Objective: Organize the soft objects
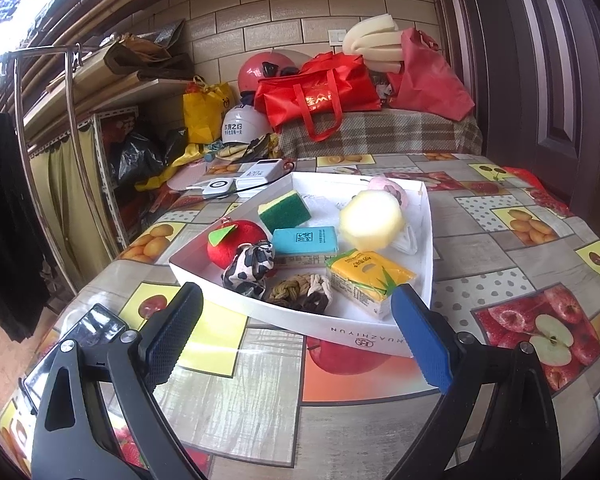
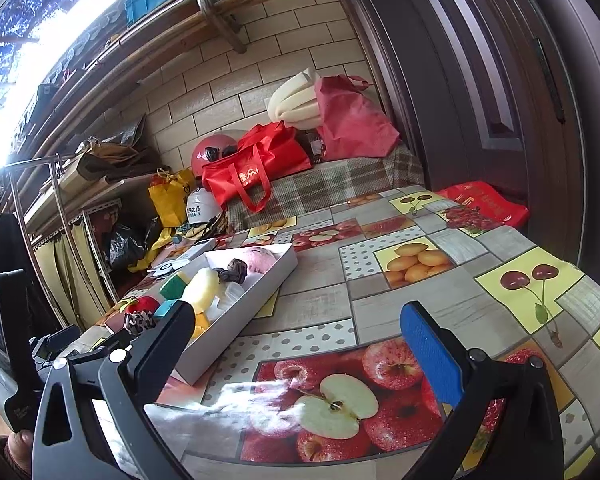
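Inside white box [image 1: 340, 330], plush apple [image 1: 236, 242], sponge [image 1: 284, 210], tissue packs; both grippers released.

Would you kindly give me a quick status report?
Both hand-held grippers open, left, right, empty. Soft things sit in white box. Nothing in the way.

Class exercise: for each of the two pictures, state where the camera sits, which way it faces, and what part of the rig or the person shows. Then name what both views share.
Left wrist: sits on the left claw, facing straight over the white box of soft objects; both fingers show, spread.
Right wrist: sits on the right claw, facing the bare tablecloth, box at its left; spread fingers show.
Shared: the box, yellow sponge, red bag.
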